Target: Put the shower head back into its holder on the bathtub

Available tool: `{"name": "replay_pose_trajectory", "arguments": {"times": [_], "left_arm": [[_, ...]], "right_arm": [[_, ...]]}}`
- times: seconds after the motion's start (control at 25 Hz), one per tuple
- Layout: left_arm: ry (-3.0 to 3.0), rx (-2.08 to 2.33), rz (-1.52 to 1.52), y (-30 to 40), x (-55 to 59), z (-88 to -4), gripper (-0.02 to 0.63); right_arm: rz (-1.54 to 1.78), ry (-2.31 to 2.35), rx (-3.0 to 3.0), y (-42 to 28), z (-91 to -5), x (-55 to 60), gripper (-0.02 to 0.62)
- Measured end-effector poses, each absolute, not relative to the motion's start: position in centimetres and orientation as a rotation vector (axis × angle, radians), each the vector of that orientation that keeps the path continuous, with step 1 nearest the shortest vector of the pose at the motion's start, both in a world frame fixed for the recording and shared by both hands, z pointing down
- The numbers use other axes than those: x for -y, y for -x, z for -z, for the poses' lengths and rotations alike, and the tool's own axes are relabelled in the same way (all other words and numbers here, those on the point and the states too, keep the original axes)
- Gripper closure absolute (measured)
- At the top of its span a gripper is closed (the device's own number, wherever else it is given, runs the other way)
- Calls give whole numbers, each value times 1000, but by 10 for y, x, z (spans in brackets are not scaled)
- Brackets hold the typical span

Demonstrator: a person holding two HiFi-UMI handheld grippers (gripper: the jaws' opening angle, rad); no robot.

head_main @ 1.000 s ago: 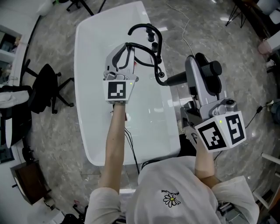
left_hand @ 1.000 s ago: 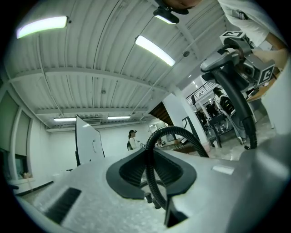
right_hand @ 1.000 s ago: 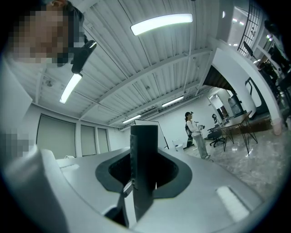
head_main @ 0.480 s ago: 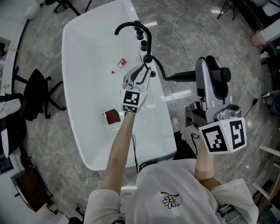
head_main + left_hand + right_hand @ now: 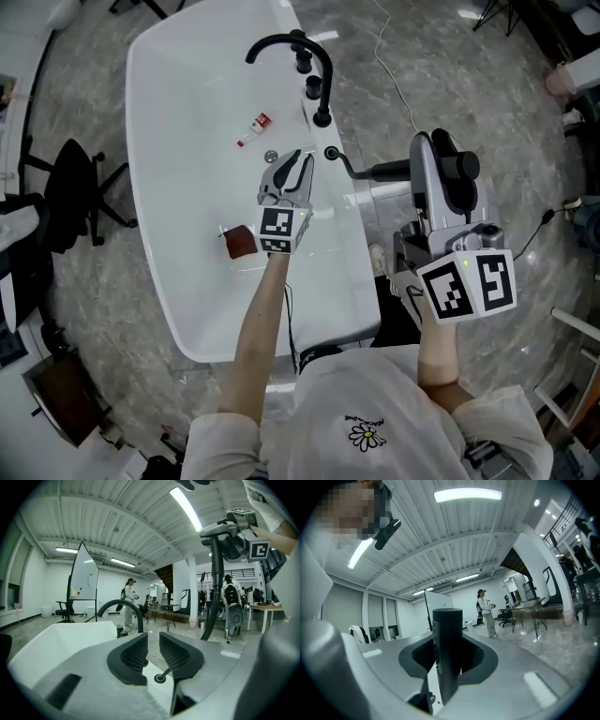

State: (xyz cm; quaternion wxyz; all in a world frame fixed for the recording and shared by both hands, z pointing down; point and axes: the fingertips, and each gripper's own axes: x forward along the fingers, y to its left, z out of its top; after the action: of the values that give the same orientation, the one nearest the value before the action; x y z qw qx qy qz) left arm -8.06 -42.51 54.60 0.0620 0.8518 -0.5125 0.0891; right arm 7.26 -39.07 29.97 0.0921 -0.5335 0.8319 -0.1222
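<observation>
The black shower head (image 5: 456, 167) stands upright in my right gripper (image 5: 433, 187), off the right side of the white bathtub (image 5: 187, 309). Its handle (image 5: 447, 648) is clamped between the right jaws. A black hose (image 5: 361, 172) runs from it to the round holder (image 5: 330, 152) on the tub rim, beside the black faucet (image 5: 309, 52). My left gripper (image 5: 294, 161) hovers over the rim just short of that holder (image 5: 160, 678). Its jaws have just been closing and stand a little apart with nothing between them. The hose (image 5: 212, 606) rises at the right of the left gripper view.
Inside the tub lie a small red and white bottle (image 5: 254, 128), a brown object (image 5: 242, 246) and the drain (image 5: 270, 157). Two faucet knobs (image 5: 313, 86) stand on the rim. An office chair (image 5: 80, 192) is left of the tub, and a cable (image 5: 398, 80) lies on the floor.
My left gripper came down from high over the tub, where it had the hose, to the rim near the holder, and the hose is out of it. The right gripper sank slightly.
</observation>
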Motion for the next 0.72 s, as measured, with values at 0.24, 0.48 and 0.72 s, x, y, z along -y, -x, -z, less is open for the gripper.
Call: {"name": "replay_pose_trajectory", "arguments": {"times": [0.24,0.48,0.72], "left_arm": [[-2489,1569,-300,106,417,-579,531],[-2381,1626,-246,113,422,-614,555],[-2390,1566,-125,99,426,-626,557]], "right_arm": [[414,1586,-2540,-46,-351,424,488],[401,1547,-2631,-27,-391,466,488],[345,1486,-2689,-8,-435,501,488]]}}
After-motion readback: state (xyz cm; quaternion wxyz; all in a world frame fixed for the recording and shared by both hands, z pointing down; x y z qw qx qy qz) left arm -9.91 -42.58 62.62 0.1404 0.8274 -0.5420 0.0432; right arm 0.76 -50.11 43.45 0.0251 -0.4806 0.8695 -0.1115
